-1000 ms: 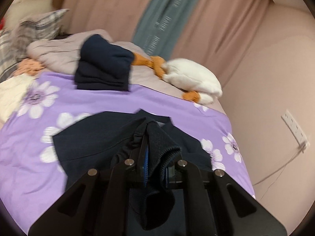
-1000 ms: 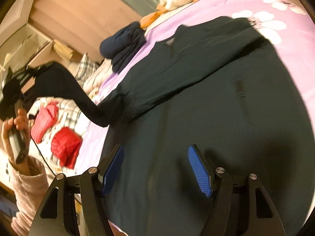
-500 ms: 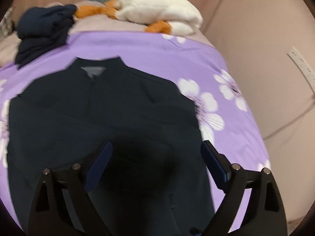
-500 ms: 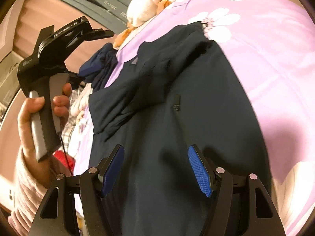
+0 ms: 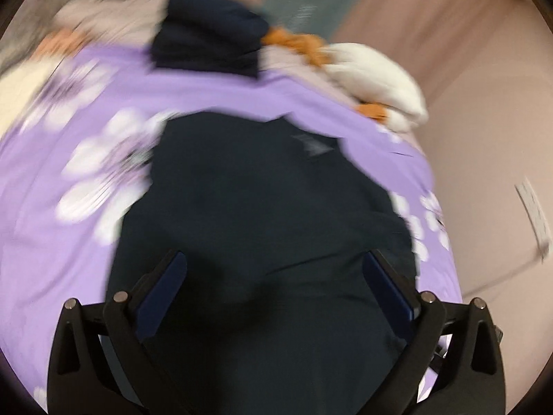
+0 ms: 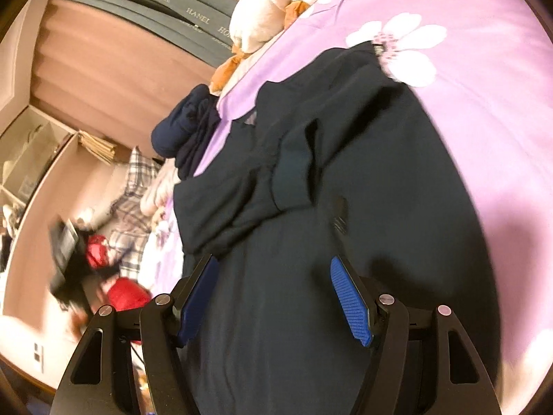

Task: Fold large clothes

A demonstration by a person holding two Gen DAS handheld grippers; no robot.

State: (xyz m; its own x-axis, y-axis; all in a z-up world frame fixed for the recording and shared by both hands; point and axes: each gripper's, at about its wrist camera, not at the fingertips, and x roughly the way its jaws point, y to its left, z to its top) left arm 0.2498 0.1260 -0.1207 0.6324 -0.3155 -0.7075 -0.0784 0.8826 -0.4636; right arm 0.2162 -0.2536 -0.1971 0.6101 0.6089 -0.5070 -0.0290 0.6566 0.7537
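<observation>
A dark navy jacket (image 5: 262, 214) lies spread across the purple flowered bedspread (image 5: 62, 228), collar toward the far end of the bed, with one sleeve (image 6: 262, 186) folded in over its chest so the ribbed cuff sits near the middle. The left gripper (image 5: 276, 287) hangs over the jacket's near part with its blue-padded fingers (image 5: 162, 290) spread wide and nothing between them; that view is smeared with motion blur. The right gripper (image 6: 276, 297) is likewise wide open and empty above the jacket's body, close by the zipper pull (image 6: 340, 214). At the far end, a folded navy garment (image 5: 211, 41) rests on the bedding, and just right of it lies a white plush duck (image 5: 376, 79) with orange feet. Off to the left, red bundles (image 6: 124, 294) and plaid bedding (image 6: 131, 207) are heaped beside the bed.
</observation>
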